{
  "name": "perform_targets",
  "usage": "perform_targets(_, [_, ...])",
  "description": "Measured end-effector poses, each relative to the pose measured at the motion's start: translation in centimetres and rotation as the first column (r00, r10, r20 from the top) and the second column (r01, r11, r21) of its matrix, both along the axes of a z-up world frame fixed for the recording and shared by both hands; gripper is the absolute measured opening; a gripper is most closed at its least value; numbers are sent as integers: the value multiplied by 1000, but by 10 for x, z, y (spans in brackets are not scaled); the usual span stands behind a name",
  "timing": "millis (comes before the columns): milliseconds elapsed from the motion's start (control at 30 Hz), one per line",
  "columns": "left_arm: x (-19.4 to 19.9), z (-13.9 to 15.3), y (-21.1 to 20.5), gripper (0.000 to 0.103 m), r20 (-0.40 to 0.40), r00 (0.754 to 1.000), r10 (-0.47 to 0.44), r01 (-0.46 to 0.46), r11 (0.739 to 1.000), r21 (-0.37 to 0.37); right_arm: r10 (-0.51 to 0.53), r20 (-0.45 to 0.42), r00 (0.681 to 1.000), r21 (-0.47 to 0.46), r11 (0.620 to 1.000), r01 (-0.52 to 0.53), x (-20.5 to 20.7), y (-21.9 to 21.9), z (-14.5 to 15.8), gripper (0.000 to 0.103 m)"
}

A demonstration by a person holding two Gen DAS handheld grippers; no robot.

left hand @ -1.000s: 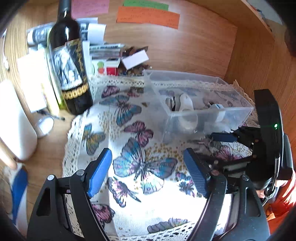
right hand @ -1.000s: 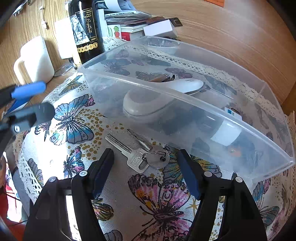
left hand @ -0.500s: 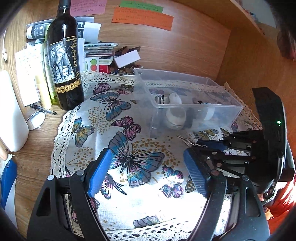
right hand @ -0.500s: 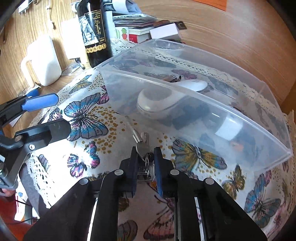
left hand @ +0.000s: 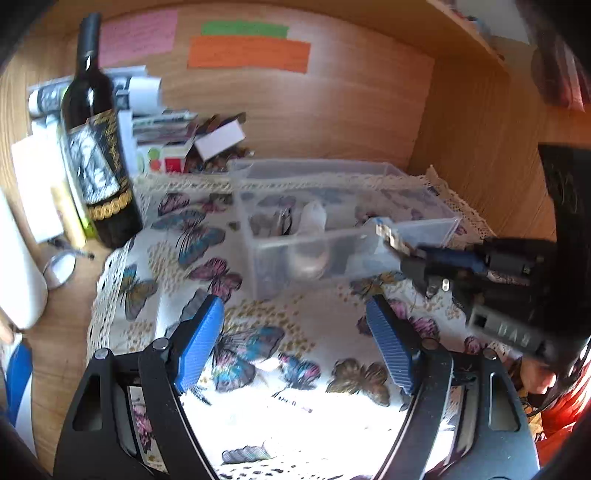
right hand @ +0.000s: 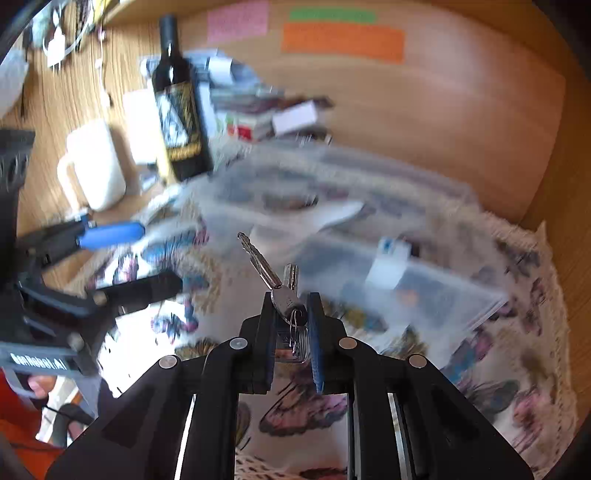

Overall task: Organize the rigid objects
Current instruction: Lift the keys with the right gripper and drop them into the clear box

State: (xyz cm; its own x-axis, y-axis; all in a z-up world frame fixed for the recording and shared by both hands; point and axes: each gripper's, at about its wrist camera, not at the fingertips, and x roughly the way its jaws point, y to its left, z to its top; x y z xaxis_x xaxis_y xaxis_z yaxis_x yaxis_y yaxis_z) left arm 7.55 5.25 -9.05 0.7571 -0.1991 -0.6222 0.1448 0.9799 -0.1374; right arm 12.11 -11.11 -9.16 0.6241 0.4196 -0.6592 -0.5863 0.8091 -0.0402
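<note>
Above the butterfly cloth (left hand: 295, 413), the right gripper (right hand: 290, 314) is pinching a bunch of keys (right hand: 275, 286), blades pointing toward 11 o'clock. At 1 o'clock, the clear bin (right hand: 436, 291) is already holding several items, so dropping the keys in likely remains. Meanwhile the left gripper (left hand: 295, 332) is idling wide apart, holding nothing.

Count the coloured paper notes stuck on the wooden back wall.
3: a pink note at left behind the wine bottle, a green note in the middle, an orange note directly below it. Others may be out of view.
</note>
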Motion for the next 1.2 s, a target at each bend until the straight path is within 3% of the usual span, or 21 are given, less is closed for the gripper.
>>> perform_targets(267, [10,13,-10,80,23,1000,2,-2,1000,9,-55,83,995,84,995,48,39,-6,27,14])
perform_targets(567, [16,17,-13,80,28,999,25,-26,999,31,-79,-5,997,28,996,79,81,0,0,15])
perform_targets(833, [20,18,-17,80,22,999,32,-32,999,24,-62,-23,998,17,998,63,78,0,-9,15])
perform_targets(1000, [18,29,-21,80,57,998,34,-36,999,37,-56,13,998,48,997,55,63,-9,5,17])
perform_targets(1100, [13,41,-23,80,101,994,38,-42,998,40,-65,62,996,89,994,59,47,-19,23,29])
perform_targets(1167, [9,51,-25,81,138,989,42,-48,998,40,-67,93,993,124,991,55,35,-27,36,49])
perform_targets(1200, [7,55,-26,82,156,987,44,-51,998,40,-71,118,990,145,988,54,27,-32,44,53])
